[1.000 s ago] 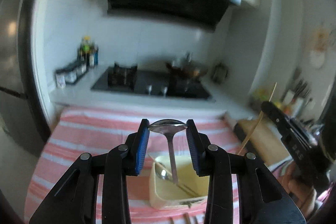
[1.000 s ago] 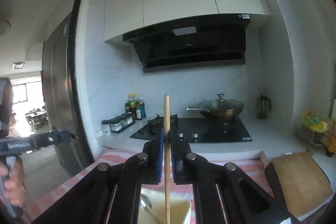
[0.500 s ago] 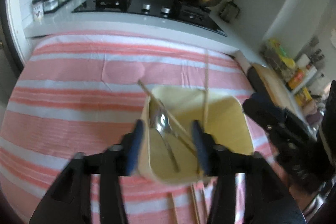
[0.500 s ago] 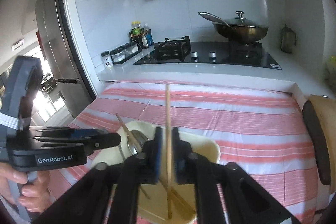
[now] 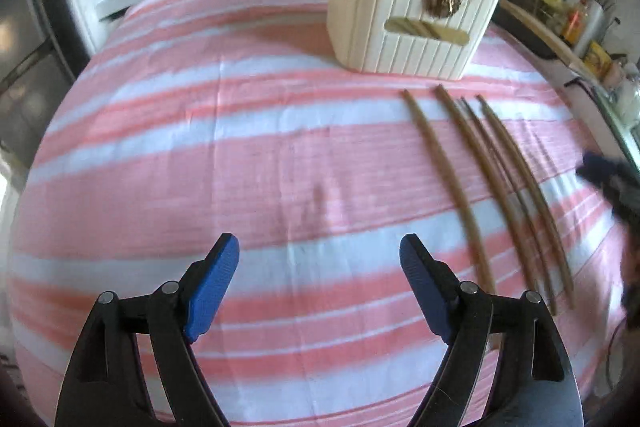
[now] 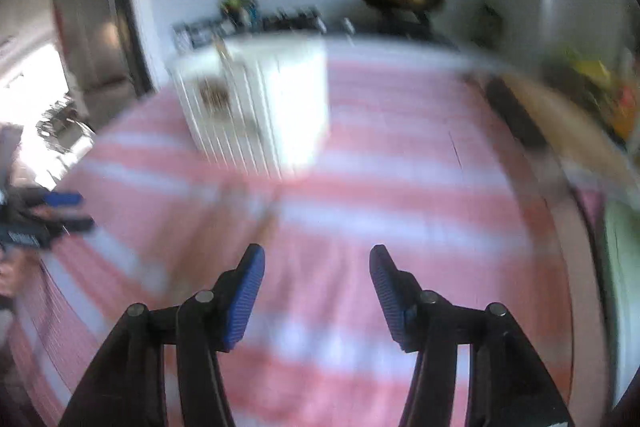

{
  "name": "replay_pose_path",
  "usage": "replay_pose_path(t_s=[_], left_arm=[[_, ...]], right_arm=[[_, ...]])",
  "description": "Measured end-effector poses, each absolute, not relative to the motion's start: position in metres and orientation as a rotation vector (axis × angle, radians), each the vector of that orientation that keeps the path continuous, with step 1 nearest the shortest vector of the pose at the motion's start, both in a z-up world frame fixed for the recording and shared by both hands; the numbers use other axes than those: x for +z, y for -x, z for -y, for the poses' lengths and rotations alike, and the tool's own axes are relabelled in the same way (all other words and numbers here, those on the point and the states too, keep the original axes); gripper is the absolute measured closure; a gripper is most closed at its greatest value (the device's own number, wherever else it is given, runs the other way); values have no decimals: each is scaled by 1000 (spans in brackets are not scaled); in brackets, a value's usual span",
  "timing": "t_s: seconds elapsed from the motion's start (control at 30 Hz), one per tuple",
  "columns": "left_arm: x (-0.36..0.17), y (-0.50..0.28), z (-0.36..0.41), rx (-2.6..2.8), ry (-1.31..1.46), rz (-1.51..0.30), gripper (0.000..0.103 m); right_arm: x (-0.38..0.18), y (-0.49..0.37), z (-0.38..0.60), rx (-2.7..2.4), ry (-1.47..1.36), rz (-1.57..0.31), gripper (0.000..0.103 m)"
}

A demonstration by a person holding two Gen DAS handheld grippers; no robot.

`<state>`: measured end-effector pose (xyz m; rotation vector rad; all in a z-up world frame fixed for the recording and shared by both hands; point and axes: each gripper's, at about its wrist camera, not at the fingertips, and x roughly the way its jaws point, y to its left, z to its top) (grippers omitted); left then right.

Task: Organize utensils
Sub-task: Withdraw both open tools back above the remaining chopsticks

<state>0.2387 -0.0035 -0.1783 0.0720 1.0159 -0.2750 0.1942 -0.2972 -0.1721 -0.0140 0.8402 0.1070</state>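
Four chopsticks (image 5: 460,183) beside cream holder (image 5: 408,15), striped cloth (image 5: 200,147)

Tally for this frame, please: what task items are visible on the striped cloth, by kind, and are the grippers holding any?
Chopsticks loose on the striped cloth: 4
Cream utensil holder: 1
Held by left gripper: 0, jaws just opening
Held by right gripper: 0, jaws just opening
Total: 5

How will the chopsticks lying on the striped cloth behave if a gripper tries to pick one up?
The chopsticks look thin, long and stiff, so one would probably stay straight when lifted. Being slim and low against the striped cloth, they may be hard to get under and might roll or slip. They lie close together, so a neighbour could get nudged.
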Motion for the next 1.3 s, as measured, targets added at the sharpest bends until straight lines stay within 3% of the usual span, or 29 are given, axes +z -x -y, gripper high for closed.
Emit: replay_pose_path(t_s=[0.17, 0.23, 0.3, 0.43, 1.3], left_arm=[[-190, -241, 14, -197, -95, -979, 19], [-194, -243, 16, -186, -102, -977, 19], [-197, -243, 14, -177, -103, -967, 8], [-202, -242, 10, -148, -94, -947, 0], [-203, -245, 9, -121, -61, -986, 0]], right_arm=[[-203, -174, 302, 38, 58, -919, 47], [-203, -168, 306, 28, 40, -902, 40], [-205, -165, 310, 25, 21, -904, 36], [-208, -170, 309, 28, 21, -906, 32], [-206, -172, 307, 28, 22, -906, 31]])
